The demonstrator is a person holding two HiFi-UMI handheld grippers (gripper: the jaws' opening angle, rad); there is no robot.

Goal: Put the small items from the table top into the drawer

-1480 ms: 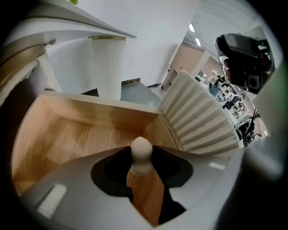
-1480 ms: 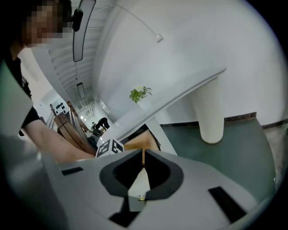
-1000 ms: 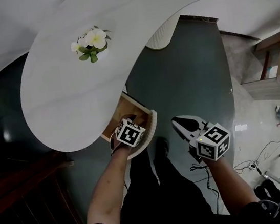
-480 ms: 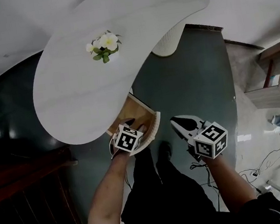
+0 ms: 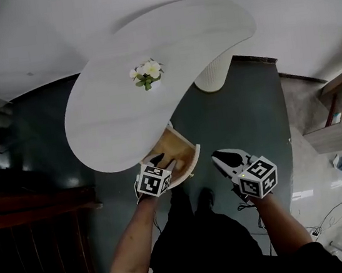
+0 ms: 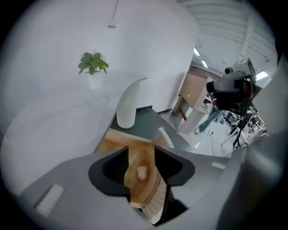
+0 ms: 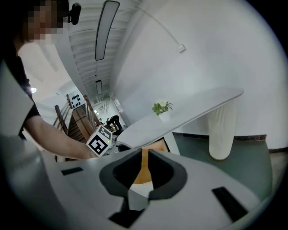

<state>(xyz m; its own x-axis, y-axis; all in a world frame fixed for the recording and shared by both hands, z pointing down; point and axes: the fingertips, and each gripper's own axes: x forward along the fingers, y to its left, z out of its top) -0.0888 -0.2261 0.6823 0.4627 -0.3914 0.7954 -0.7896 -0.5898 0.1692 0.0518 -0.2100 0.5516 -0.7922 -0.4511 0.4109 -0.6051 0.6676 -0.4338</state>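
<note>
Left gripper view shows the pink item (image 6: 141,172) lying on the wooden floor of the open drawer (image 6: 110,144), seen through the gap of the left tool (image 6: 141,153) and touching neither jaw. That tool's jaws stand moderately apart and grip nothing. The item is a small, pale pink, rounded lump, too blurred to make out further. In the head view the left tool (image 5: 159,161) hangs over the drawer (image 5: 180,148), which juts out from under the near edge of the white curved worktop (image 5: 124,114). The right tool (image 5: 223,159) is just beside the drawer's front, over the dark floor (image 5: 243,110); its jaws are parted only by a narrow slit and hold nothing. A small plant (image 5: 148,75) stands on the worktop, well apart from both tools
</note>
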